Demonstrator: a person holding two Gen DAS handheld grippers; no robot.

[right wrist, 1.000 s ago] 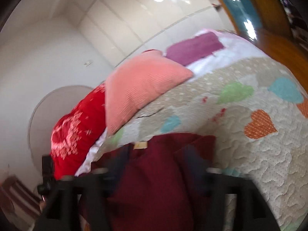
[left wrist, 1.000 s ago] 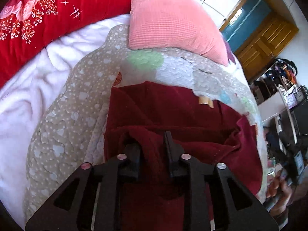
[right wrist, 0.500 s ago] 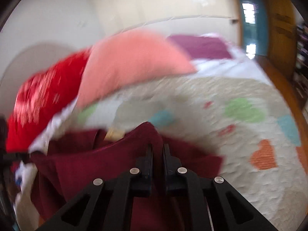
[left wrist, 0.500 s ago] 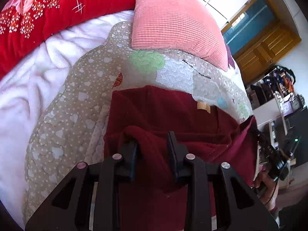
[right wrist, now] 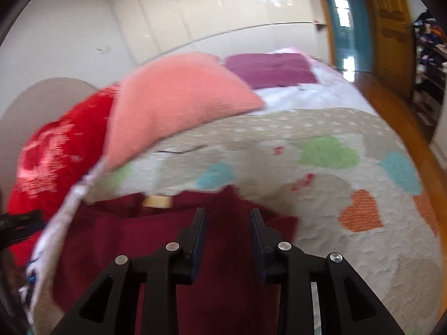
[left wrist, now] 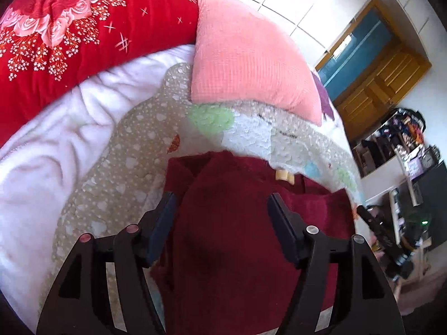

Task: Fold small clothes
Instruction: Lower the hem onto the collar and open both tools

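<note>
A dark red garment [left wrist: 234, 223] lies folded on the heart-patterned quilt [left wrist: 134, 150], with a tan label [left wrist: 283, 175] at its far edge. My left gripper [left wrist: 222, 203] is open above the garment, its jaws wide apart and holding nothing. In the right wrist view the same garment [right wrist: 167, 240] lies under my right gripper [right wrist: 227, 216], which is open and empty. The label [right wrist: 157, 201] shows there too. The right gripper also shows at the right edge of the left wrist view [left wrist: 380, 231].
A pink pillow [left wrist: 251, 61] and a red floral blanket [left wrist: 69, 36] lie at the head of the bed, with a white fleece blanket [left wrist: 56, 150] on the left. A purple cloth [right wrist: 268, 69] lies further back. A wooden door [right wrist: 391, 28] and cluttered shelves [left wrist: 399, 139] stand to the right.
Both grippers were shut on the garment's edge and have let it go; both now stand open above it. The folded-over layer now lies flat on the garment.
</note>
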